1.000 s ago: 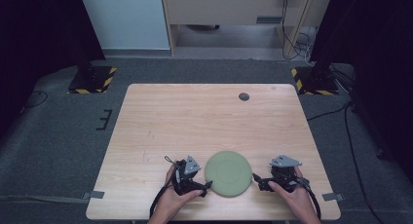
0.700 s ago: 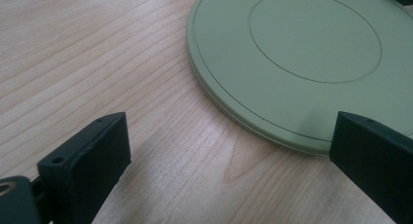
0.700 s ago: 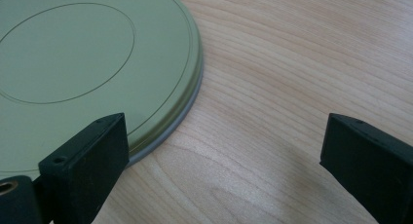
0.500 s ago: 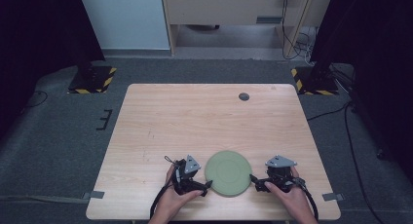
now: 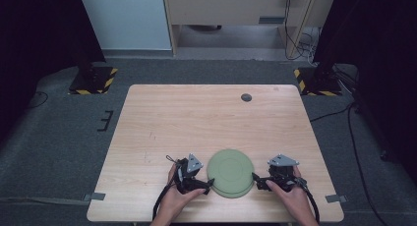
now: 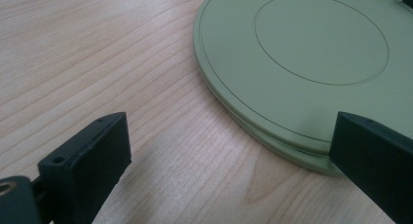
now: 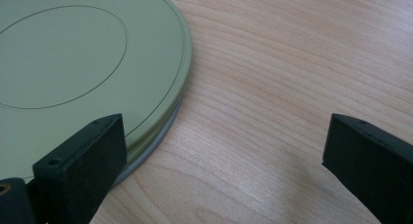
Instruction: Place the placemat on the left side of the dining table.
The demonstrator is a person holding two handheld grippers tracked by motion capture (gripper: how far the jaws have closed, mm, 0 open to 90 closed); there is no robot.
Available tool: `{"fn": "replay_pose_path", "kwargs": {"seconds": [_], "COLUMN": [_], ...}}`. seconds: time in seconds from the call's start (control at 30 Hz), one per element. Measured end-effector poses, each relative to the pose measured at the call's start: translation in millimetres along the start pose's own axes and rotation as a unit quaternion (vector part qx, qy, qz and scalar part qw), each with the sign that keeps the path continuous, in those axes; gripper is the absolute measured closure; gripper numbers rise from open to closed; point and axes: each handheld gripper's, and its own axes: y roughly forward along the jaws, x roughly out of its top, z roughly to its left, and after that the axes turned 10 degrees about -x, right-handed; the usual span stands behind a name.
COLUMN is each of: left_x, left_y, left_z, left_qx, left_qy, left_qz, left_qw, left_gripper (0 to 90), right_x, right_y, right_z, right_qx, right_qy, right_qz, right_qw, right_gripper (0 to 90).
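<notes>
A flat round pale-green plate (image 5: pixel 230 172) lies upside down near the table's front edge; a second, greyer rim shows under it in the right gripper view. My left gripper (image 5: pixel 208 185) sits at the plate's left edge, jaws wide open. In the left gripper view the plate (image 6: pixel 302 63) fills the upper right, and the left gripper (image 6: pixel 229 160) has its right jaw over the rim. My right gripper (image 5: pixel 256 182) is open at the plate's right edge. In the right gripper view the right gripper (image 7: pixel 226 160) has its left jaw against the rim of the plate (image 7: pixel 73 63).
The wooden table (image 5: pixel 196 127) has a small dark round cap (image 5: pixel 246 97) near its far edge. Black-and-yellow stand bases (image 5: pixel 93 81) rest on the grey floor beyond the far corners. Both hands rest at the front edge.
My right gripper has slid a little to the left, closer to the plate's rim. The left gripper and the plate have stayed in place.
</notes>
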Motion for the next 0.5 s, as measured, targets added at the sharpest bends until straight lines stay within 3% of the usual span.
{"fn": "replay_pose_path", "kwargs": {"seconds": [0.27, 0.5], "left_x": [-2.3, -0.5], "left_y": [-0.9, 0.7], "left_z": [-3.1, -1.8], "left_qx": [-0.011, -0.006], "left_qy": [0.000, -0.001], "left_qz": [0.002, 0.005], "left_qw": [0.9999, 1.0000], "left_gripper": [5.0, 3.8], "right_x": [-0.9, -0.1], "right_y": [-4.1, -2.2], "right_z": [3.7, 2.9], "right_qx": [0.013, 0.008], "right_qy": [-0.005, -0.003], "right_qz": [-0.002, 0.000], "right_qw": [0.9999, 1.0000], "right_gripper": [3.8, 2.2]}}
